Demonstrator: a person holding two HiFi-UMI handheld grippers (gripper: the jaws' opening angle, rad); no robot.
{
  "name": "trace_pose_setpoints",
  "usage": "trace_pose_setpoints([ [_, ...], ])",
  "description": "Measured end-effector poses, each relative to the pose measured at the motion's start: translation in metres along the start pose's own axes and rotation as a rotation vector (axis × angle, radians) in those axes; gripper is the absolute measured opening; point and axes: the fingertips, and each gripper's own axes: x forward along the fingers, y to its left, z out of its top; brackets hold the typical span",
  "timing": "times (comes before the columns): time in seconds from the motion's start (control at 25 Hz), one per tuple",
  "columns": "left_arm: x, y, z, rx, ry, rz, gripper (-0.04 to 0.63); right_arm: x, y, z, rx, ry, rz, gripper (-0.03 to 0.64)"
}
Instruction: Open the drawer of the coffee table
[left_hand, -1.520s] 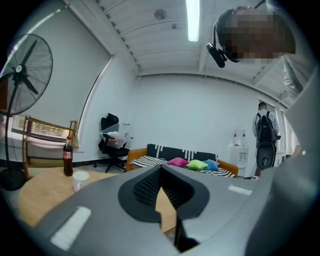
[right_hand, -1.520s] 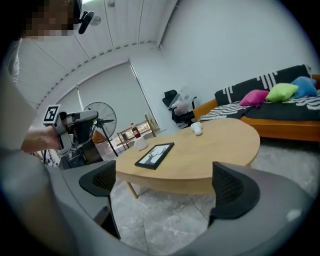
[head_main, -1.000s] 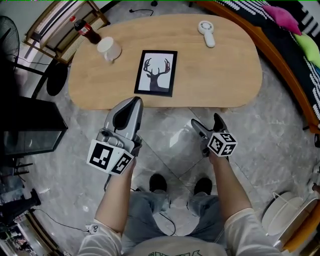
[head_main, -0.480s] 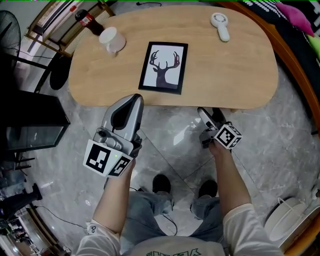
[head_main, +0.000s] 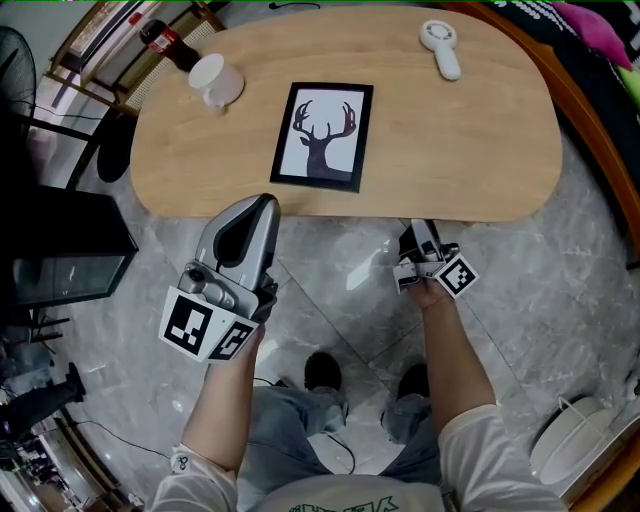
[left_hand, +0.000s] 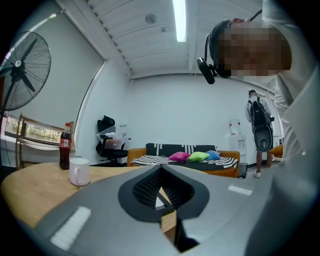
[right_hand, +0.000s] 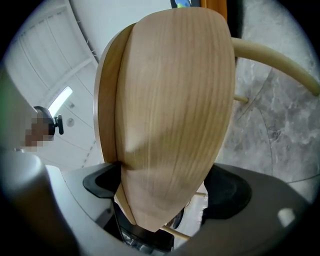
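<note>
Because the drawer (right_hand: 170, 125) hangs under the near edge of the bench (head_main: 450, 140), the head view hides it beneath the top. We find it only in the right gripper view, where a pale wooden panel, which we take to be the drawer front, fills the space between the jaws. The right tongs (head_main: 420, 240) reach in at that near edge. Their jaws stand on either side of the panel and look clamped against it, so we judge the grasp made and the pull not yet begun; no drawer shows out past the edge from above.

The next move, as we judge it, calls for a straight, level draw toward us. The grip must stay firm so the wood does not slip, and the pull must not go sideways and jam the drawer.

The left tongs (head_main: 258, 210) hover just beside the same edge, well apart from the right ones, clenched on nothing.

We count one drawer and two tongs. On the bench top there are four things:
- one deer picture (head_main: 322, 135) near the middle
- one white mug (head_main: 215, 82) at the far left
- one cola bottle (head_main: 165, 42) beyond the mug
- one white handheld device (head_main: 441, 48) at the far right
</note>
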Motion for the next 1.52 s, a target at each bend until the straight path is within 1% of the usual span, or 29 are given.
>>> trace_pose_setpoints([
  [0.24,-0.002,0.002,-0.001,0.005,0.003,0.004,0.0,-0.004,-0.001,0.002,0.025,-0.041,0.023,0.486],
  [0.44,-0.006,0.002,-0.004,0.003,0.002,0.005,0.0,-0.008,-0.002,0.0,0.037,-0.052,0.019,0.479],
  [0.84,-0.013,-0.003,-0.005,-0.011,0.004,-0.002,-0.001,-0.037,0.015,-0.014,0.049,-0.036,0.018,0.471],
  [1.2,-0.012,-0.02,0.002,-0.031,-0.005,-0.039,0.0,-0.076,0.037,-0.031,0.074,-0.008,0.007,0.471],
  [1.4,-0.015,-0.026,0.008,-0.042,-0.016,-0.049,0.0,-0.096,0.052,-0.038,0.091,0.009,0.01,0.446],
  [1.52,-0.016,-0.029,0.01,-0.048,-0.016,-0.053,0.0,-0.11,0.057,-0.046,0.107,0.033,0.007,0.448],
])
